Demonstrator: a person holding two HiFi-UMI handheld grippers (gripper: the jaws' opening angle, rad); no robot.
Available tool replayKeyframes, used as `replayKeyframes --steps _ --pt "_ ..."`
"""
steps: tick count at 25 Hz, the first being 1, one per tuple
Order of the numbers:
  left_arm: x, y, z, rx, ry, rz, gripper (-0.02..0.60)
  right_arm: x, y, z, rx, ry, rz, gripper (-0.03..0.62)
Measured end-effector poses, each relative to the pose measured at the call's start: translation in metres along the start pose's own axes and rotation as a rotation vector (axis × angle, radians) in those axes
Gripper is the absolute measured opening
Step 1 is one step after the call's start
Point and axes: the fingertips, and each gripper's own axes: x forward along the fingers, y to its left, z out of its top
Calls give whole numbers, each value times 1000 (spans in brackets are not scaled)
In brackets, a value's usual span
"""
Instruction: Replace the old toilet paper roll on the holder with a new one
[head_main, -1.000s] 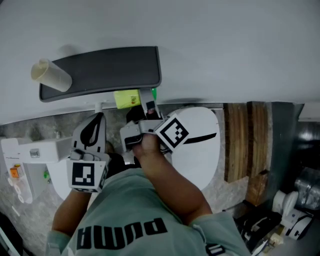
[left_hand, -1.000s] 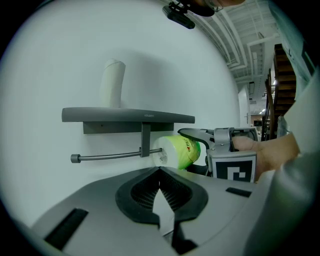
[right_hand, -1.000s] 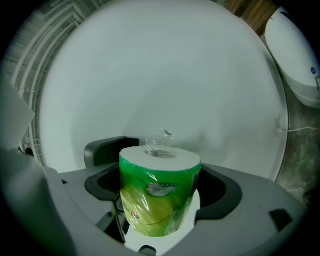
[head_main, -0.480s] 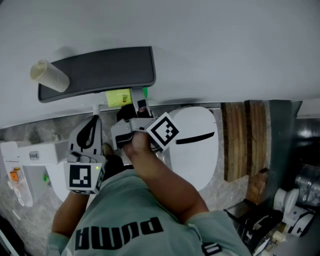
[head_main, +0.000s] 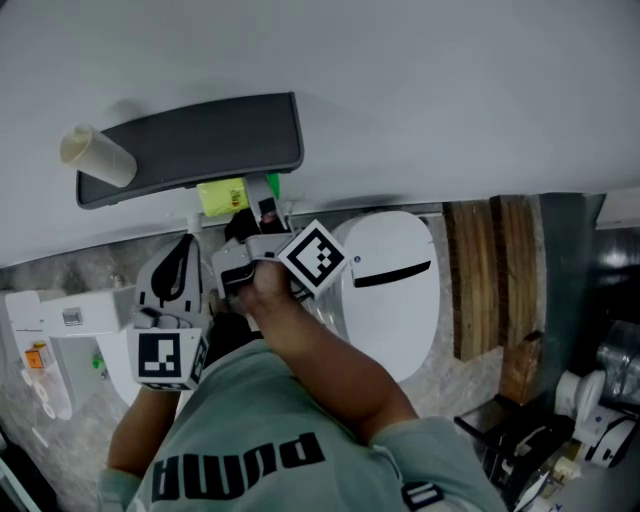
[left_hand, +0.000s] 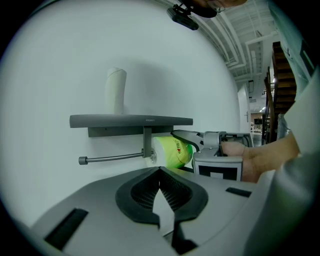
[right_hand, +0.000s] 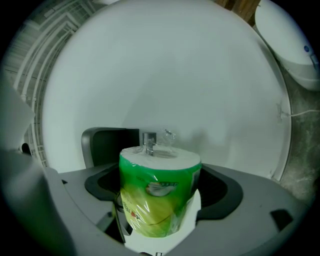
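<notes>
Green-wrapped new toilet paper roll (right_hand: 159, 195), pinched in the right gripper's (head_main: 245, 212) fingers, has shifted left under the holder's shelf (head_main: 190, 145) beside its bar (left_hand: 112, 158), so mounting looks close; left gripper's (left_hand: 160, 197) fingers pressed together.

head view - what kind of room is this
Most likely a bathroom or toilet stall: a white toilet below, a wall-mounted paper holder with a cardboard tube on its shelf, and a wrapped toilet paper roll.

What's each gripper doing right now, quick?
Left gripper: shut, holding nothing.
Right gripper: shut on the wrapped roll.
</notes>
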Motion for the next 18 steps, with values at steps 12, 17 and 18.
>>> replayKeyframes --steps 12,17,18 --pt "3 -6 2 -2 -14 -20 3 -13 0 -6 -26 65 53 443" --pt "3 -9 4 -6 -19 -18 3 -31 4 -11 -55 124 53 443" --pt "3 -9 5 -7 -24 -19 3 -35 5 -12 -65 135 51 443"
